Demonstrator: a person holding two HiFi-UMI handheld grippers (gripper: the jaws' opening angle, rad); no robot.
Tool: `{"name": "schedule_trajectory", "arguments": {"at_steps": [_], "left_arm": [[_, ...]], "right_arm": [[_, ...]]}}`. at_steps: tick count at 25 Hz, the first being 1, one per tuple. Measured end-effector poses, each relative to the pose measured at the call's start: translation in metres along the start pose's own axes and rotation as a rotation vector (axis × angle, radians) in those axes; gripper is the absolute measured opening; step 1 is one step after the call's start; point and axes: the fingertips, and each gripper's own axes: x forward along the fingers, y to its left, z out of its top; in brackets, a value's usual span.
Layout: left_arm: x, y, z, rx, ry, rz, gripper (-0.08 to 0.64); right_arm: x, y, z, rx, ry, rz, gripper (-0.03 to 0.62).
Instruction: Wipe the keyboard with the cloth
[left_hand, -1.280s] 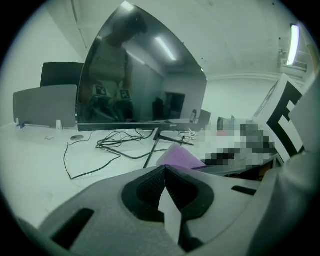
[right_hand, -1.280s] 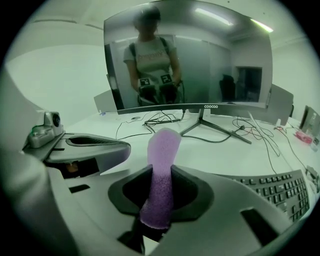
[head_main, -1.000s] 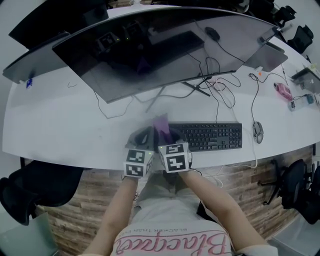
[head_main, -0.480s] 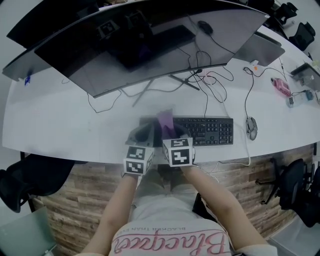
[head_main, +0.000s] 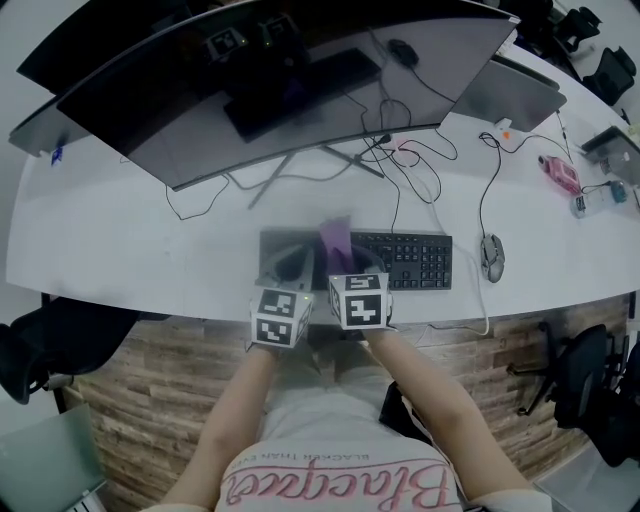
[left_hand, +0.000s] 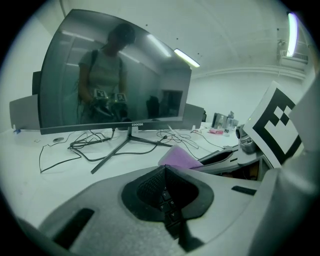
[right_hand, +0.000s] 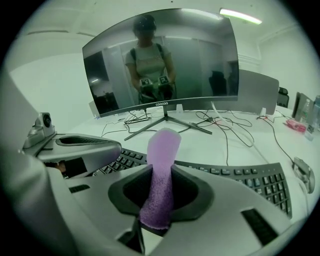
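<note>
Light: cool and even; one ceiling strip (right_hand: 240, 15) glows above the monitor (right_hand: 162, 62), a second strip (left_hand: 186, 57) right of its top corner.
Glare: the monitor's dark screen mirrors the lamps.
Blur: head view smears the keyboard (head_main: 410, 260) end below the monitor.
Focus: the cloth (right_hand: 159, 175) before my lens is crisp.
Edges: both my views bow the monitor; corners black.

Left of the keyboard (head_main: 405, 262) the desk (head_main: 130, 250) lies bare. Behind the keyboard, monitor stand legs (head_main: 355, 163) and tangled cables (head_main: 425, 150) crowd the way. A mouse (head_main: 489, 256) sits just right of it.
</note>
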Motion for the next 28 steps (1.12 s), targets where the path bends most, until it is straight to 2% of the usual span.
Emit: {"name": "schedule_trajectory", "arguments": {"at_steps": [15, 28], "left_arm": [[0.042, -0.069, 0.007, 0.02, 0.01, -0.016, 0.005], [0.071, -0.123, 0.013, 0.044, 0.01, -0.045, 0.005]], "right_arm": [[-0.023, -0.076, -0.011, 0.014, -0.013, 0.0, 0.089], [-0.047, -0.143, -0.02, 0.025, -0.027, -0.047, 0.089]]}}
